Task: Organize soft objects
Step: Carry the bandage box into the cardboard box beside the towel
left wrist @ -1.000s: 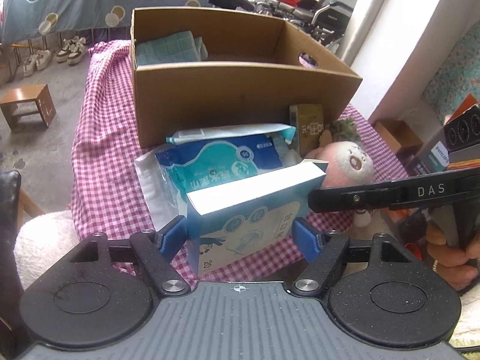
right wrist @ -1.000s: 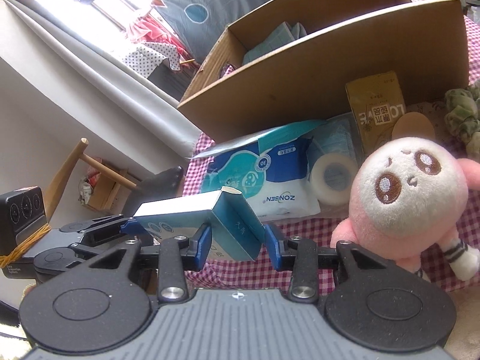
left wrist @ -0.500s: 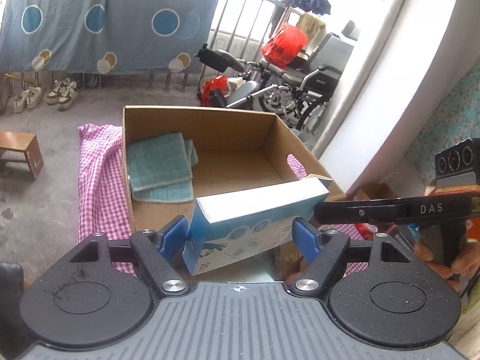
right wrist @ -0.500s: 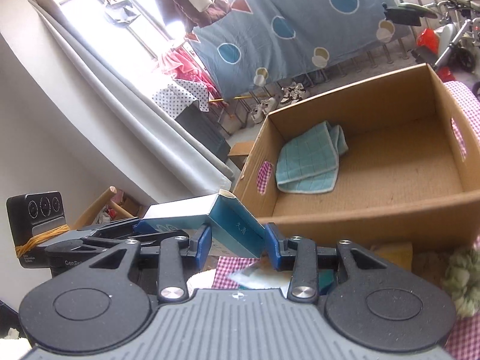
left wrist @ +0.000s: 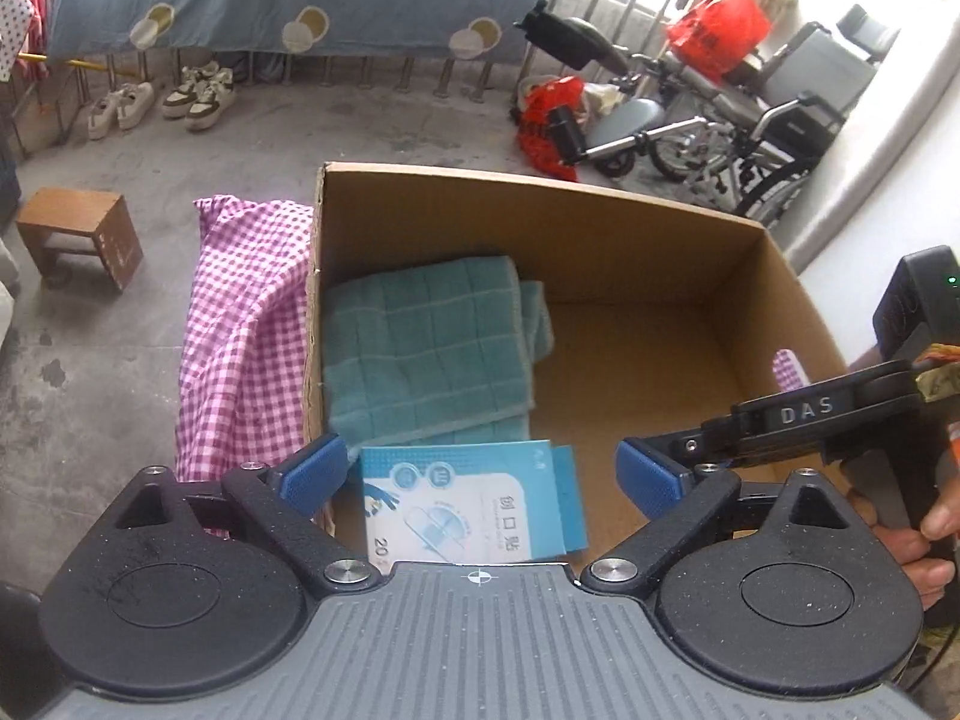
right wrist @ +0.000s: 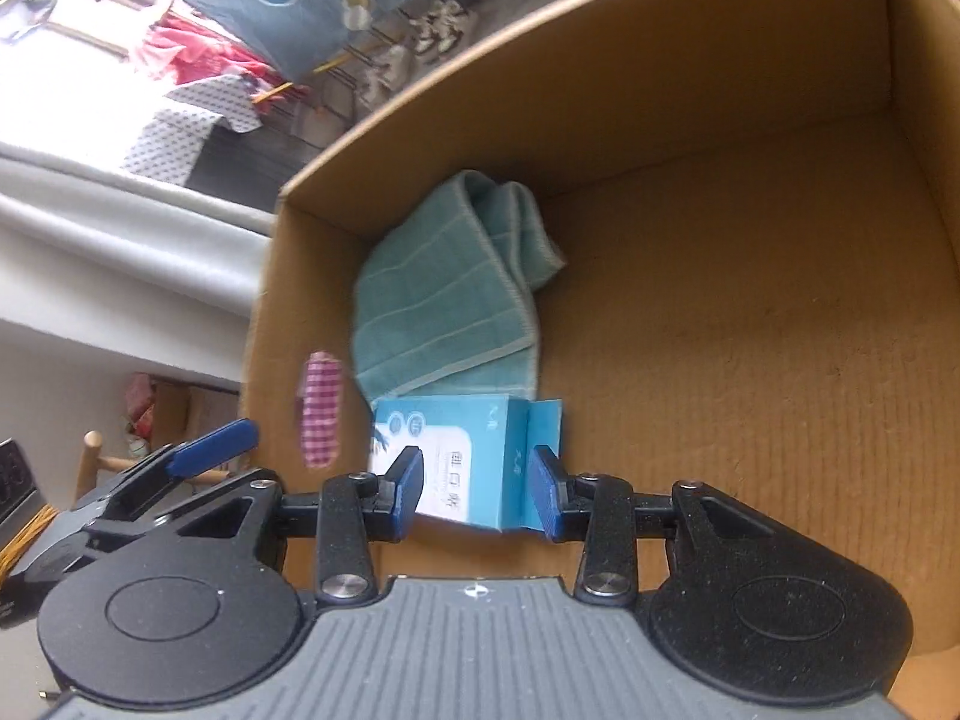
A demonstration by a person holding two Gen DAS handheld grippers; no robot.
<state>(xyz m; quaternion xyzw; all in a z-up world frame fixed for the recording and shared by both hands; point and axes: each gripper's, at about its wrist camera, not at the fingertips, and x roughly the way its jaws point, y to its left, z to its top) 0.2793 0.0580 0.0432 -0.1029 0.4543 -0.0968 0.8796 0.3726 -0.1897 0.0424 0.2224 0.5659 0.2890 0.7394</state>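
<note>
A light blue bandage box (left wrist: 474, 498) lies flat on the floor of the cardboard box (left wrist: 540, 204), next to a folded teal towel (left wrist: 426, 348). My left gripper (left wrist: 480, 474) is open above the bandage box, its pads apart on either side and clear of it. My right gripper (right wrist: 477, 489) is open too, with its pads just off the bandage box (right wrist: 462, 450) and its open end flap. The towel (right wrist: 450, 294) lies against the left wall of the cardboard box (right wrist: 720, 78). The right gripper's finger (left wrist: 810, 414) shows at the right of the left wrist view.
A pink checked cloth (left wrist: 240, 324) covers the table left of the box. A wooden stool (left wrist: 78, 240), shoes (left wrist: 198, 90) and a wheelchair (left wrist: 720, 126) stand on the concrete floor beyond. The right half of the box floor (right wrist: 750, 330) is bare cardboard.
Both grippers carried the bandage box from above the table up over the wall and down into the cardboard box, then opened. The bandage box now lies flat on the box floor.
</note>
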